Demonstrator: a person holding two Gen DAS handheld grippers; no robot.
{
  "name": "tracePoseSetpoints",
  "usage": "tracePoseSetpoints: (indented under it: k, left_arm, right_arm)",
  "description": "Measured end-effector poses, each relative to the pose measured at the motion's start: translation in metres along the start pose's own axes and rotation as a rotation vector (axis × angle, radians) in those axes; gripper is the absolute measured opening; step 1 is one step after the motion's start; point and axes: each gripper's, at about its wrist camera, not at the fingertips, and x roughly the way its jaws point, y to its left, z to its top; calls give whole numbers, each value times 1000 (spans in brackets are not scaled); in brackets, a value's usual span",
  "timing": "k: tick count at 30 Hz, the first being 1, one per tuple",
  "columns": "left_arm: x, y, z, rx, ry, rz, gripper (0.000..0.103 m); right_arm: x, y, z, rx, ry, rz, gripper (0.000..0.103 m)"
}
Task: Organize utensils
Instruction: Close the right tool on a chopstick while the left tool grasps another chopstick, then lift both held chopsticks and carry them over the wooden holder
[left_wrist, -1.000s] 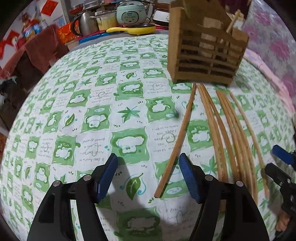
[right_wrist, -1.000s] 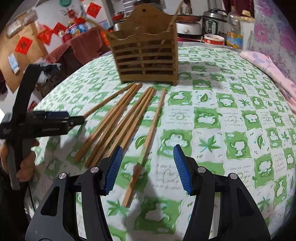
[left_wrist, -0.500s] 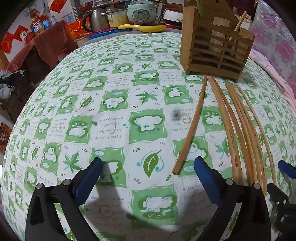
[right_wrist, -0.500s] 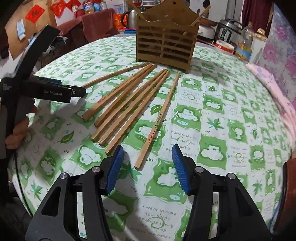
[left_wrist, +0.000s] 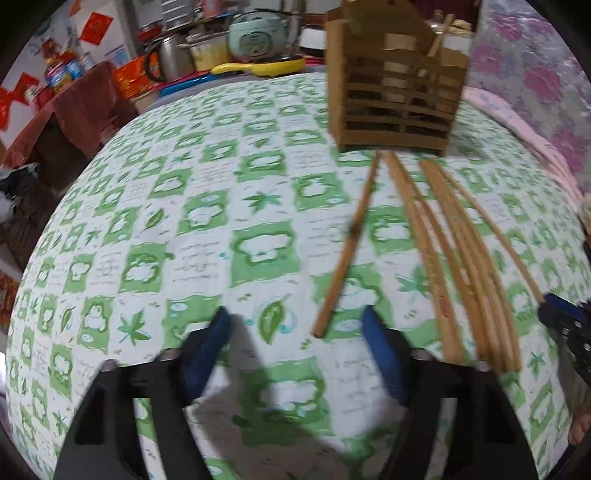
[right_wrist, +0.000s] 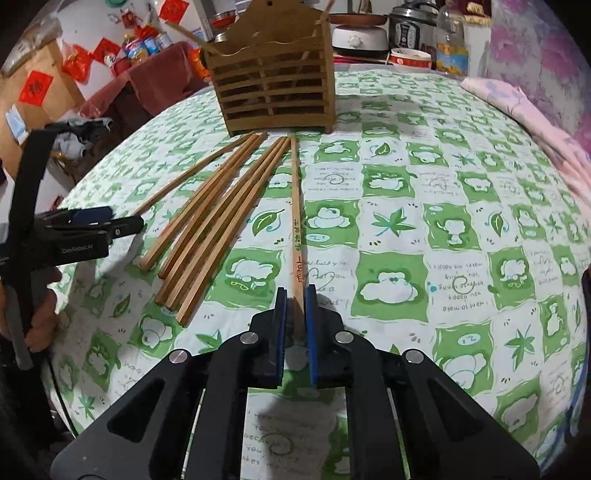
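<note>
Several wooden chopsticks (right_wrist: 218, 218) lie in a fan on the green-and-white tablecloth, pointing at a slatted wooden utensil holder (right_wrist: 271, 86). My right gripper (right_wrist: 294, 317) is shut on the near end of the rightmost chopstick (right_wrist: 295, 218), which lies on the cloth. In the left wrist view my left gripper (left_wrist: 295, 345) is open and empty, just short of the near end of the leftmost chopstick (left_wrist: 347, 251). The holder (left_wrist: 397, 92) stands beyond the chopsticks there. The right gripper's tip shows at that view's right edge (left_wrist: 565, 325).
The round table (right_wrist: 461, 206) drops off at its edges. Rice cookers, a kettle (left_wrist: 173, 57), a yellow pan and bottles crowd the far side. Pink floral fabric (right_wrist: 532, 107) lies at the right. The left gripper's body (right_wrist: 70, 236) stands at the chopsticks' left.
My right gripper has moved forward and shut on the rightmost chopstick's near end. My left gripper stays open and has shifted slightly relative to the leftmost chopstick.
</note>
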Motion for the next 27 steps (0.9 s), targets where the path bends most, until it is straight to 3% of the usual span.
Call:
tracePoseSetpoints:
  k: [2, 3, 8, 17, 20, 27]
  left_arm:
    - [-2, -2, 0, 10, -6, -20, 44]
    - [-2, -3, 0, 13, -8, -25, 41]
    - [-4, -7, -1, 25, -11, -69, 9]
    - [-4, -9, -1, 38, -13, -62, 10]
    - [-5, -7, -1, 32, -17, -76, 9]
    - [-24, -6, -1, 25, -107, -83, 8]
  right_arm:
    - [0, -1, 0, 2, 0, 2, 14]
    - [0, -1, 0, 5, -1, 5, 14]
    - [-2, -3, 0, 10, -5, 4, 10]
    - [-1, 3, -1, -16, -1, -19, 11]
    - [-2, -1, -1, -1, -6, 0, 7]
    - [-12, -2, -1, 5, -56, 14, 7]
